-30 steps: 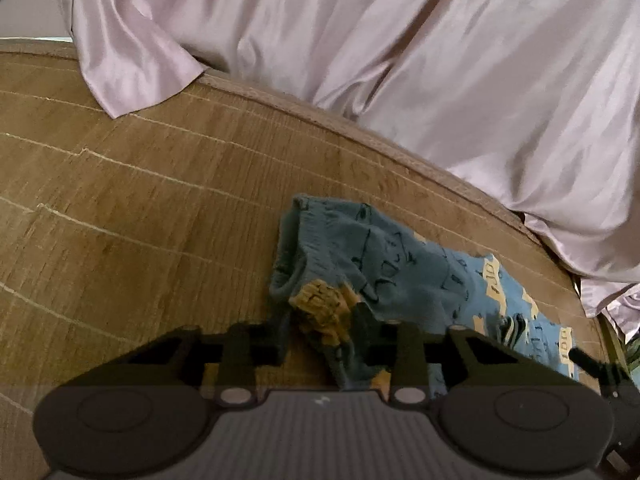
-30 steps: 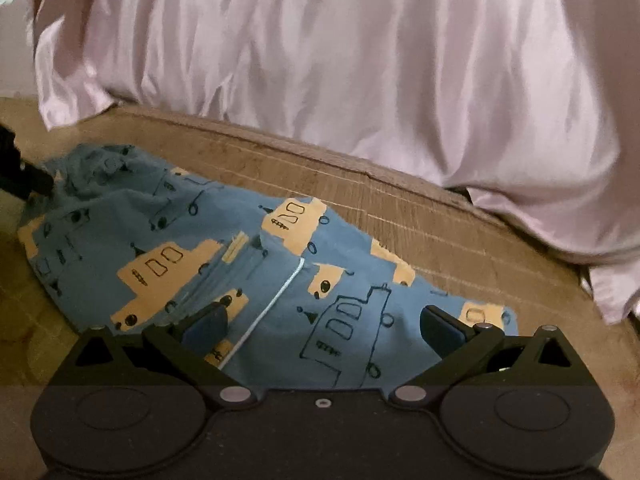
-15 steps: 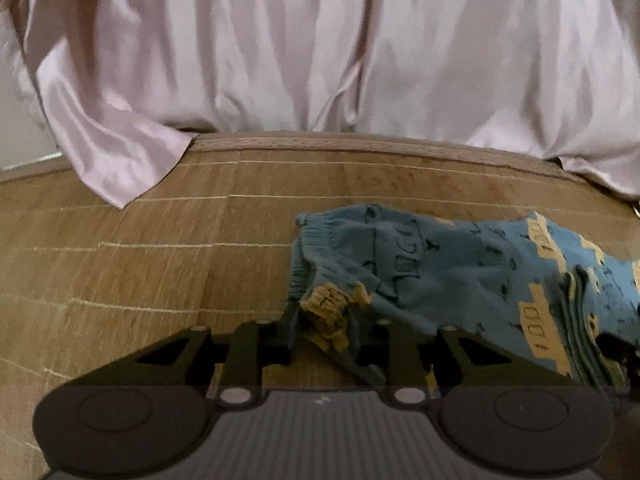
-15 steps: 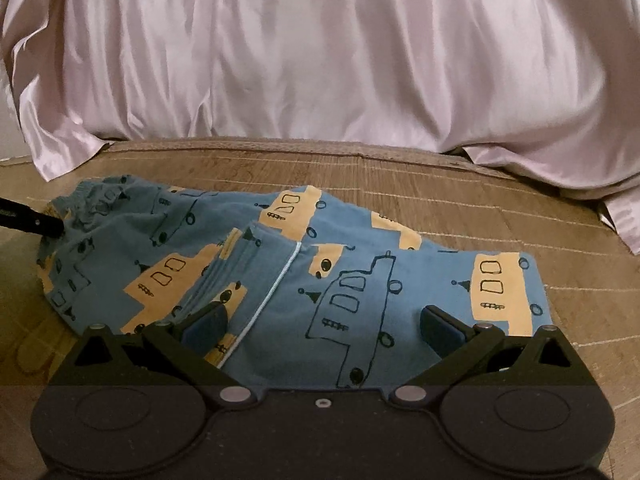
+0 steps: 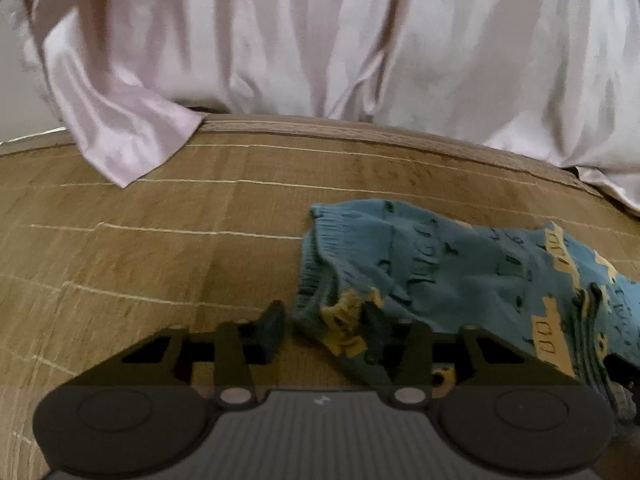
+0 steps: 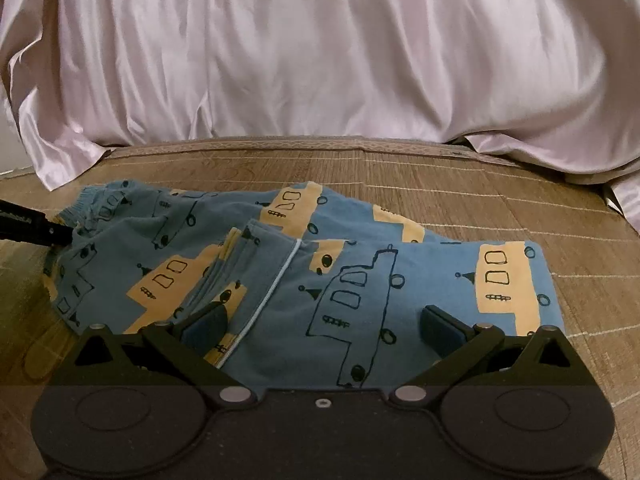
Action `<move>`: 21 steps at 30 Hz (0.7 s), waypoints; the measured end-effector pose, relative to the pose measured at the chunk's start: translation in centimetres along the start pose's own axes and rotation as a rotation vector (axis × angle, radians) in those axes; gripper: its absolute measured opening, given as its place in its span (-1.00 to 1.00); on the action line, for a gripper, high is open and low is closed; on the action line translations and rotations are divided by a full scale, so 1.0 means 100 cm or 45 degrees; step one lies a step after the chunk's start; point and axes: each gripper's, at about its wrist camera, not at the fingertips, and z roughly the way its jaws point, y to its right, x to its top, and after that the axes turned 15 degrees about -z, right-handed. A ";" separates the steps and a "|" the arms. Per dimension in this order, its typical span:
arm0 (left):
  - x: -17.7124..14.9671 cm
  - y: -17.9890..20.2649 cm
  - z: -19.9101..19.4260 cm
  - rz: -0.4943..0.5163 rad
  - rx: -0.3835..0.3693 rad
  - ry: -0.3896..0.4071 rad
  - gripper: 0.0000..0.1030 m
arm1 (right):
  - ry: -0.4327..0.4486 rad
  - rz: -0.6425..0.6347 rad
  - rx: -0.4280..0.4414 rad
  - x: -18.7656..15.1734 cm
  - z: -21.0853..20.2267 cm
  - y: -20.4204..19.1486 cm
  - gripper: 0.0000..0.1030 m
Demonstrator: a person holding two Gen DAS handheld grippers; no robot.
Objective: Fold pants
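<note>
Now my left gripper [image 5: 324, 332] has its fingers [image 5: 272, 330] parted, the waistband corner of the pants [image 5: 440, 272] lying loose between them, with only the right finger against the cloth. My right gripper [image 6: 320, 326] is spread wide over the folded stack, its two pads [image 6: 442, 326] resting on the blue fabric without pinching it. From there the pants [image 6: 360, 264] lie folded across the woven mat [image 6: 480, 184], the waistband toward the left tool. Beyond the mat's far edge hangs a pale pink satin sheet [image 6: 320, 52].
</note>
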 end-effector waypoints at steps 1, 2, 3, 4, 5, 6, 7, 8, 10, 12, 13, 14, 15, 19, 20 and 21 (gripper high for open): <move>0.000 0.002 0.001 0.006 0.008 0.001 -0.26 | 0.000 0.000 0.001 0.000 0.000 0.000 0.99; 0.000 0.003 0.001 0.009 0.013 0.000 -0.31 | -0.001 0.001 0.003 0.000 0.000 0.000 0.99; -0.001 0.004 0.002 0.009 0.018 0.001 -0.36 | -0.001 0.003 0.003 0.000 0.000 0.000 0.99; -0.001 0.005 0.001 0.009 0.027 0.003 -0.41 | -0.001 0.003 0.004 0.000 0.000 0.000 0.99; -0.001 0.007 0.001 0.011 0.038 0.005 -0.44 | -0.001 0.002 0.004 0.000 0.000 0.000 0.99; -0.001 0.009 0.000 0.017 0.048 0.010 -0.53 | -0.001 0.002 0.003 0.000 -0.001 -0.001 0.99; -0.002 0.011 -0.002 0.028 0.055 0.019 -0.65 | -0.002 0.002 0.003 0.000 -0.001 -0.001 0.99; -0.002 0.013 -0.004 0.041 0.058 0.029 -0.66 | -0.002 0.003 0.004 0.000 -0.001 0.000 0.99; 0.000 0.017 -0.008 0.051 0.060 0.030 -0.70 | -0.002 0.003 0.005 0.000 -0.001 0.000 0.99; 0.002 0.018 -0.008 0.026 0.067 0.015 -0.70 | -0.003 0.002 0.007 0.000 -0.001 0.000 0.99; 0.003 0.017 -0.008 0.008 0.069 0.009 -0.71 | -0.002 -0.001 0.004 0.000 -0.001 -0.001 0.99; 0.005 0.016 -0.008 -0.011 0.070 0.002 -0.71 | 0.000 -0.004 0.001 0.000 -0.002 -0.001 0.99; 0.006 0.016 -0.008 -0.027 0.070 -0.003 -0.71 | 0.000 -0.006 0.001 0.001 -0.002 -0.002 0.99; 0.009 0.018 -0.011 -0.004 0.076 0.000 -0.72 | 0.000 0.000 0.001 0.002 -0.001 -0.001 0.99; 0.010 0.019 -0.012 0.008 0.075 0.002 -0.72 | 0.002 0.001 0.001 0.002 -0.001 -0.001 0.99; 0.010 0.020 -0.013 0.015 0.074 0.004 -0.72 | 0.007 0.000 -0.003 0.002 -0.002 -0.001 0.99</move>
